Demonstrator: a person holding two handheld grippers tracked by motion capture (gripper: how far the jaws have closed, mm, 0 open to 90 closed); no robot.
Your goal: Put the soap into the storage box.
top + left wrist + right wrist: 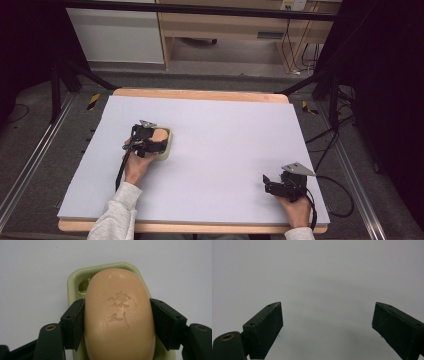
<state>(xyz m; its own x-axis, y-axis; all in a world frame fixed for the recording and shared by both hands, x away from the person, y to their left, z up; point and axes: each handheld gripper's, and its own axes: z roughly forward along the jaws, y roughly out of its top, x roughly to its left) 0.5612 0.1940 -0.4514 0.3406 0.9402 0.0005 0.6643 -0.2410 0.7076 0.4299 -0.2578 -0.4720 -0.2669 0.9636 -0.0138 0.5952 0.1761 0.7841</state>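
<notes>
Left gripper (117, 325) clamps the peach soap bar (119, 315) by its long sides, in the pale green soap dish (75, 282) left of centre. Soap looks hard but slippery, so a mid-length hold seems safest. Right gripper (327, 327) rests wide open and empty, near right.

- soap bar (119, 315) lies in the soap dish (75, 282), on the mat (225, 130), left of the mat's middle.
- left gripper (150, 141) sits over the dish, one jaw touching each side of the bar.
- right gripper (272, 182) is well apart from the dish, toward the mat's near right corner.
</notes>
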